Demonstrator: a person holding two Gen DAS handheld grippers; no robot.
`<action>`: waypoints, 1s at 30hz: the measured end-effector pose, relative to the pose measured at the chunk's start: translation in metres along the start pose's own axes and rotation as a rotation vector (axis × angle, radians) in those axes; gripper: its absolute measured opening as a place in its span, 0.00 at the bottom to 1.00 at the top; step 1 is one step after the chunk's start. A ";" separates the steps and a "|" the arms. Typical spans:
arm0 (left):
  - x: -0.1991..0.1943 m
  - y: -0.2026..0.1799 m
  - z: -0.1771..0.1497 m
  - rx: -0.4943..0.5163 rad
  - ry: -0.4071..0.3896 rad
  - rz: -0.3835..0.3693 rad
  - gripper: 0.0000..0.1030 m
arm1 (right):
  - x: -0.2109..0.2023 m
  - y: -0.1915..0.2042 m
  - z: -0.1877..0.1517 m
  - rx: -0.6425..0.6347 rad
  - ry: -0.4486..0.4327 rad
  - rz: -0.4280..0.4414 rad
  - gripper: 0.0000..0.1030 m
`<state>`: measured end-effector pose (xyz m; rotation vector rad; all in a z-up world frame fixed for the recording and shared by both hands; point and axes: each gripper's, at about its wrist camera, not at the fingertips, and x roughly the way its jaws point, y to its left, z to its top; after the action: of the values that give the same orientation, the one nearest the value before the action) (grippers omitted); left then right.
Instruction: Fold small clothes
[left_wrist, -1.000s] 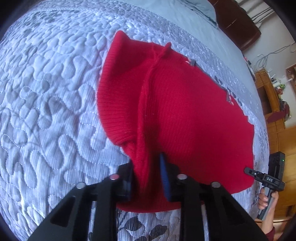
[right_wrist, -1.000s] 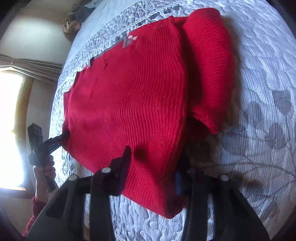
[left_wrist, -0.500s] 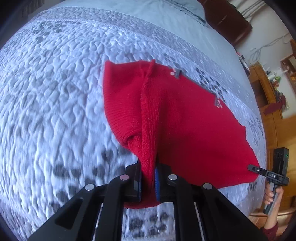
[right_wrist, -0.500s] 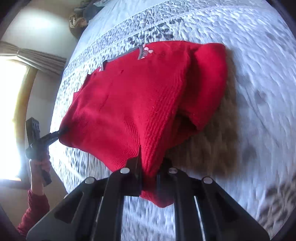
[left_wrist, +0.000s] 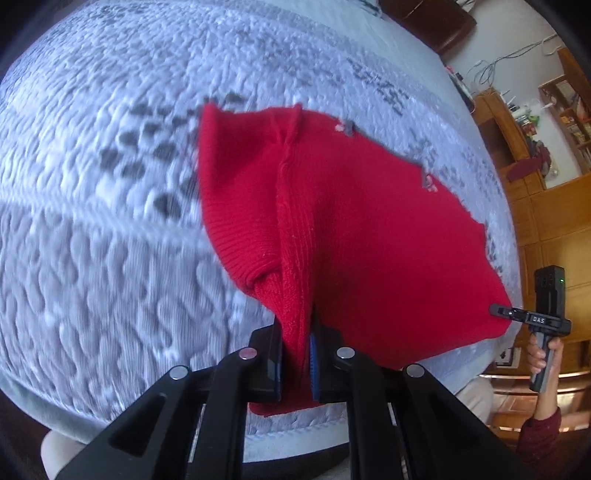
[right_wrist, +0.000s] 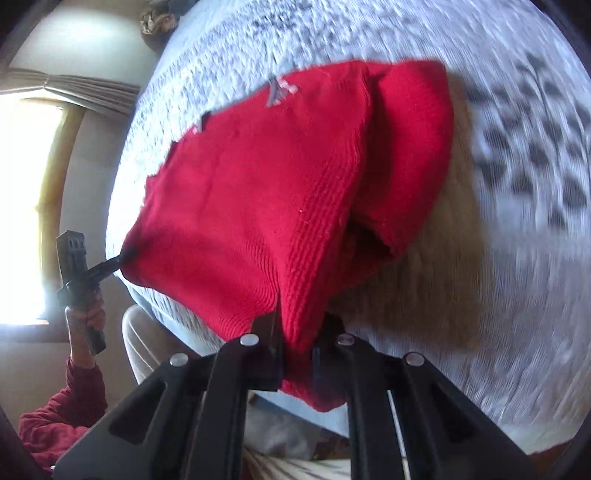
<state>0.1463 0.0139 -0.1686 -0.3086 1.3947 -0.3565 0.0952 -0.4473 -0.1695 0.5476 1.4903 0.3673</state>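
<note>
Red knit garment (left_wrist: 369, 236) is pinched by left claw (left_wrist: 295, 354) and right claw (right_wrist: 297, 354).

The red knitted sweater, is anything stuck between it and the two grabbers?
No. The left gripper is shut on one bottom corner of the red knitted sweater, and the right gripper on the other. Nothing visible lies on the grey quilted bedcover ahead of it.

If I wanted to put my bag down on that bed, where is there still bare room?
Bare quilt lies left of the red sweater in the left view, also beyond its far edge. The near edge is crowded: the left gripper and right gripper each pinch a corner there.
</note>
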 end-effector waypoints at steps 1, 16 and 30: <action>0.005 0.002 -0.004 -0.002 0.005 0.004 0.11 | 0.005 -0.002 -0.003 -0.005 -0.010 -0.026 0.09; -0.021 0.016 -0.008 0.073 -0.107 0.181 0.48 | -0.016 0.007 -0.008 -0.097 -0.095 -0.219 0.43; 0.036 -0.051 0.130 0.235 -0.135 0.290 0.52 | -0.010 0.021 0.130 -0.084 -0.169 -0.250 0.42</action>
<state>0.2765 -0.0469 -0.1605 0.0624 1.2300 -0.2513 0.2261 -0.4507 -0.1501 0.3126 1.3547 0.1824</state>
